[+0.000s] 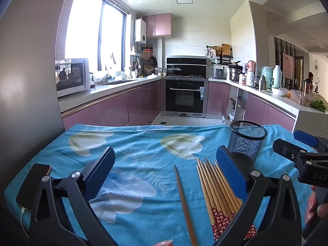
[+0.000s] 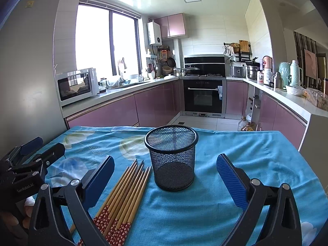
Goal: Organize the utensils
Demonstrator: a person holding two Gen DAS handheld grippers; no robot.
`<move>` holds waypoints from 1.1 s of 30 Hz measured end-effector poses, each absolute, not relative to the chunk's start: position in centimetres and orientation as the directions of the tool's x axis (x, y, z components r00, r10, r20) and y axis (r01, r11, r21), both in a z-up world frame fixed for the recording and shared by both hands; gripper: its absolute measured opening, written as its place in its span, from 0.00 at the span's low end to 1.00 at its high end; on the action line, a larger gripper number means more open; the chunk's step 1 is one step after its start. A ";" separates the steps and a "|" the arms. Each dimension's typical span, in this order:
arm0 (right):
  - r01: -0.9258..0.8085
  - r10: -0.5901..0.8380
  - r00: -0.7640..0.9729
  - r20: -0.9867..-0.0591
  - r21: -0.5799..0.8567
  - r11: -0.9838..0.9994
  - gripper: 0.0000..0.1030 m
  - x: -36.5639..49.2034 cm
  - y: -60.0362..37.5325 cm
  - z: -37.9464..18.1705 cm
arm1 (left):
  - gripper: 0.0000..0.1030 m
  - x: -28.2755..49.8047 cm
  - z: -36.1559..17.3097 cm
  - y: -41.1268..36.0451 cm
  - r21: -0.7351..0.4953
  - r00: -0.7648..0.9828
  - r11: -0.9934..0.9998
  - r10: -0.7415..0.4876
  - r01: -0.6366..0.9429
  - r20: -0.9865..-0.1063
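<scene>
A bundle of several wooden chopsticks [image 1: 217, 188] with red patterned ends lies on the blue floral tablecloth [image 1: 143, 143]; it also shows in the right wrist view [image 2: 123, 192]. One single chopstick [image 1: 183, 201] lies apart to their left. A black mesh cup [image 2: 171, 155] stands upright and empty just right of the bundle; it also shows in the left wrist view [image 1: 247, 141]. My left gripper [image 1: 166, 164] is open and empty above the chopsticks. My right gripper [image 2: 165, 170] is open and empty, its jaws wide on either side of the cup.
A phone [image 1: 33, 184] on a white cable lies at the table's left edge. Beyond the table's far edge are pink kitchen cabinets [image 2: 106, 110], an oven [image 2: 203, 96] and crowded counters. A grey wall [image 1: 26, 71] stands close on the left.
</scene>
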State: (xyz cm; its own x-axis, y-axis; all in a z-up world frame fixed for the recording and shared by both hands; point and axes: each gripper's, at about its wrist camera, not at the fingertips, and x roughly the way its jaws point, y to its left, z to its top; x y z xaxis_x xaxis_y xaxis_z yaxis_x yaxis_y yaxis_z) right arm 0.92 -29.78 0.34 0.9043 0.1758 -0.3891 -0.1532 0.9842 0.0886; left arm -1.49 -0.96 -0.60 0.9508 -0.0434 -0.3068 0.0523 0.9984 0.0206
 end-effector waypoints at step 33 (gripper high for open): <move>-0.247 0.272 0.760 -0.589 0.126 0.961 0.94 3.0 -27.7 -3.4 | 0.94 2.5 -4.6 -0.6 -0.010 0.821 0.990 -0.124 0.143 -0.557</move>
State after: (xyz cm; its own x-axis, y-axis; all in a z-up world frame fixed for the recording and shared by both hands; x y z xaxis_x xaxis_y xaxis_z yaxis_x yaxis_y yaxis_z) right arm 2.97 -27.71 -3.40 0.7605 0.2725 -0.5894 -0.2466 0.9609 0.1260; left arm 2.51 -0.57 -4.58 0.8211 -0.1240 -0.5571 0.1427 0.9897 -0.0100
